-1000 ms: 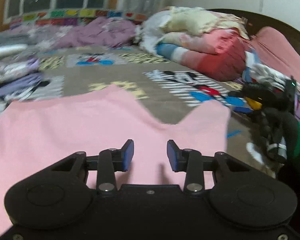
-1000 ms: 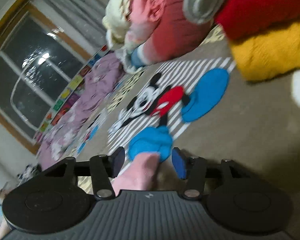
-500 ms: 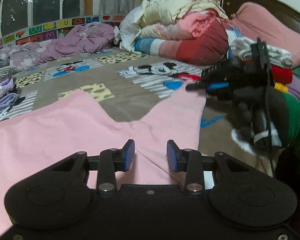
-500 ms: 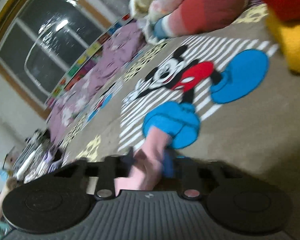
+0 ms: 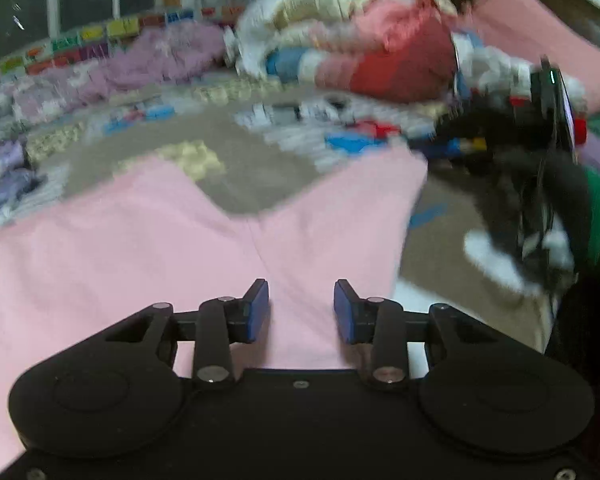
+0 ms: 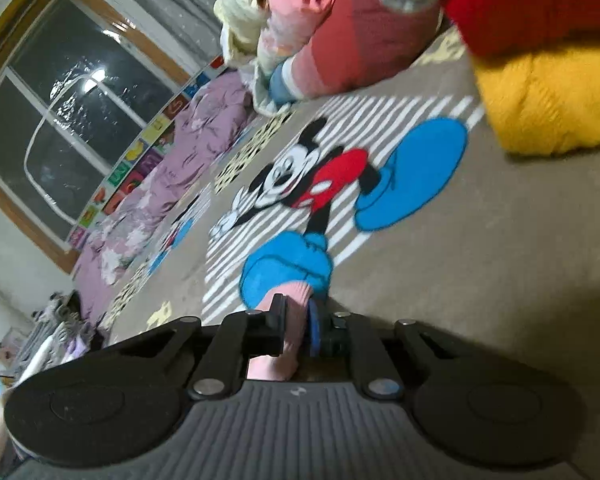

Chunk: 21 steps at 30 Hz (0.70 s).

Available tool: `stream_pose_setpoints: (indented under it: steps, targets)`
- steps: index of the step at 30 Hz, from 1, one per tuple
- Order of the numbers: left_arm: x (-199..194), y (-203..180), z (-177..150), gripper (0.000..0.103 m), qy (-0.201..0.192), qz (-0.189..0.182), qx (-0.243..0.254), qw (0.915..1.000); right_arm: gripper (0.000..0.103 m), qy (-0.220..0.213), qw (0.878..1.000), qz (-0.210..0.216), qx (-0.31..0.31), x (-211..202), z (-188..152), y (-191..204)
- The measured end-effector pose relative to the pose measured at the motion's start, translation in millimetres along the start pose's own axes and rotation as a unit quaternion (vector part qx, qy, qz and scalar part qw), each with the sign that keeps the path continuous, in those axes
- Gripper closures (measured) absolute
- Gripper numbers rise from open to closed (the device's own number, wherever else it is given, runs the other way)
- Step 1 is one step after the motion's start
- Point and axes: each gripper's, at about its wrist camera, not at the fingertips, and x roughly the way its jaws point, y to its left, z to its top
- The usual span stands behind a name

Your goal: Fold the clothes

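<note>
Our right gripper [image 6: 296,326] pinches the flat pink cotton garment's [image 5: 140,248] far corner, jaws easing slightly; our left gripper [image 5: 300,308], half-open, seemingly hovers over its middle.

Home bedroom: bed with cartoon blanket [image 6: 480,264], piled bedding [image 5: 364,56], dark headboard [image 5: 596,16], curtained window [image 6: 76,120].

One pink garment [image 5: 140,248], two grippers [image 5: 301,310] [image 6: 296,326], one cartoon-print bedspread [image 6: 480,264], one window [image 6: 76,120].
</note>
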Motion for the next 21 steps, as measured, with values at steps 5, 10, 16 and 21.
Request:
stream_pose_setpoints:
  steps: [5,10,16,21]
  targets:
    - [11,-1,20,0.068,-0.027,0.000,-0.003,0.9996,0.082,-0.046,0.995,0.029,-0.088,-22,1,24]
    - [54,-8,17,0.068,0.021,-0.015,-0.017,0.9995,0.081,0.071,0.982,0.100,-0.145,6,-20,45]
    - [67,-13,13,0.066,0.047,-0.013,-0.008,0.9988,0.103,0.106,0.983,0.040,-0.144,23,-25,34]
    - [48,-18,11,0.061,0.039,-0.006,0.005,0.9992,0.103,0.088,0.986,0.038,-0.134,20,-25,30]
